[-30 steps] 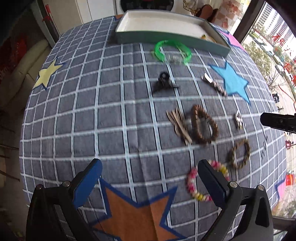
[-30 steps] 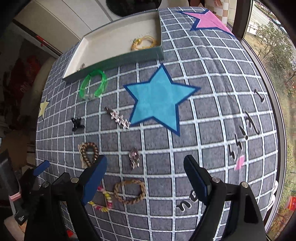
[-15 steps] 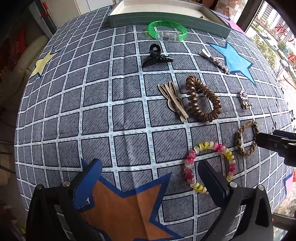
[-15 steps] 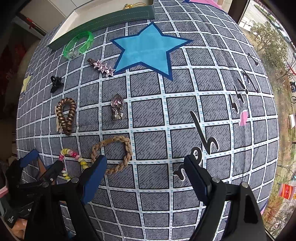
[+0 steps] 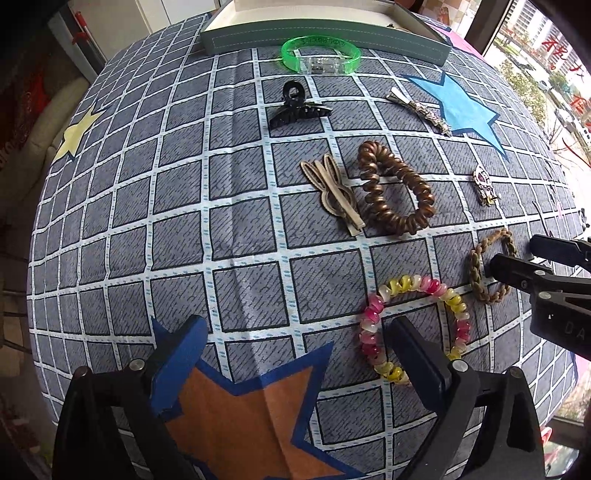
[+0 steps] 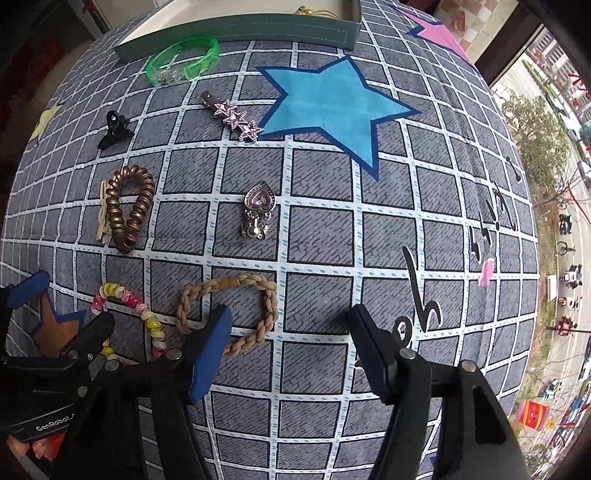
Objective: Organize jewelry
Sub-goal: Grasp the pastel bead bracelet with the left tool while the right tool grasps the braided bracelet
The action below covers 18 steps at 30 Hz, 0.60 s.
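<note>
Jewelry lies on a grey checked cloth. My left gripper [image 5: 295, 354] is open and low over the cloth, its right finger inside the pink-yellow spiral bracelet [image 5: 413, 325]. My right gripper [image 6: 288, 339] is open, its left finger over the tan braided bracelet [image 6: 229, 314], which also shows in the left wrist view [image 5: 480, 269]. Further out lie a brown spiral hair tie [image 5: 395, 192], a beige clip [image 5: 332, 192], a black claw clip [image 5: 295, 107], a star barrette [image 6: 232, 116], a heart brooch [image 6: 258, 214] and a green bangle [image 5: 317, 55].
A teal-walled tray [image 5: 325, 37] stands at the far edge; a gold piece [image 6: 317, 13] lies in it. The cloth has a blue star [image 6: 332, 107] and an orange star [image 5: 243, 413]. A window runs along the right side.
Both grippers have moved down and forward toward the cloth. The left now straddles the pink-yellow bracelet's rim, and the right has closed in on the tan braided bracelet.
</note>
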Tool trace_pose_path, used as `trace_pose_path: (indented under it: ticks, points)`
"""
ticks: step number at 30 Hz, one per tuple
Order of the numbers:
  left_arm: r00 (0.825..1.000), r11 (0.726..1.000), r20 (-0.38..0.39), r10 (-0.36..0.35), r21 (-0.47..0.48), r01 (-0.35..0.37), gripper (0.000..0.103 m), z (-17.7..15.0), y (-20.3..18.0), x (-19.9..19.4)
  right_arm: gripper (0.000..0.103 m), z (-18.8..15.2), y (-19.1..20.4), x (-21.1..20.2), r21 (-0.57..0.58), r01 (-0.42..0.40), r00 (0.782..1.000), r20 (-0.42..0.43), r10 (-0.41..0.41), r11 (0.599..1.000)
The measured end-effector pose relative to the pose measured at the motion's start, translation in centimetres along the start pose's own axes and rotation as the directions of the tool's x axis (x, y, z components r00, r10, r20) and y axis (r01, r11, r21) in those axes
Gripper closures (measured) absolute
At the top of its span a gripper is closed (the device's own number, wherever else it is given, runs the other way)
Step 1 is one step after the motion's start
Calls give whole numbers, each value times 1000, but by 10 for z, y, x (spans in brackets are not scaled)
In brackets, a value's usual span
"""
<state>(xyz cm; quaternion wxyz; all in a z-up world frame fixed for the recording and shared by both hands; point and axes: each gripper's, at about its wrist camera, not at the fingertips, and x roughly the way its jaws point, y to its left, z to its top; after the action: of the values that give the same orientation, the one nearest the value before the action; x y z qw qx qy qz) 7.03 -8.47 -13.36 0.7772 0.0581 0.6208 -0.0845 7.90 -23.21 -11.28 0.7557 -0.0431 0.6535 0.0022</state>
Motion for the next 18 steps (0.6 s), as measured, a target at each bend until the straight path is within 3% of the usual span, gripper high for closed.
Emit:
trace_pose_path:
  ticks: [3,7,11,14,16,18]
  points:
    - [1000,1000,7,-21,15,21,7,-1,-7,-10,45,0,12,-1,-7,-2,1000,6,2,1000]
    - [999,997,17,-34,67,33,27,-5,-25,-22,68,-5,15,0,-29,-8,1000,15,9,1000]
    - [999,994,21,-43,102,41,39,-4,-38,-27,76,1,20,-4,-29,-12,1000,8,12,1000]
    - [999,993,24,-48,110,45,60,-1,-47,-28,84,4,17,-9,-28,-11,1000,6,11,1000]
    - [998,991,21,-59,119,56,82,0,-49,-28,93,6,18,-10,-25,-11,1000,5,11,1000]
    - [995,990,7,-100,98,99,82,6,-47,-29,96,9,9,-9,-7,-23,1000,3,23,1000]
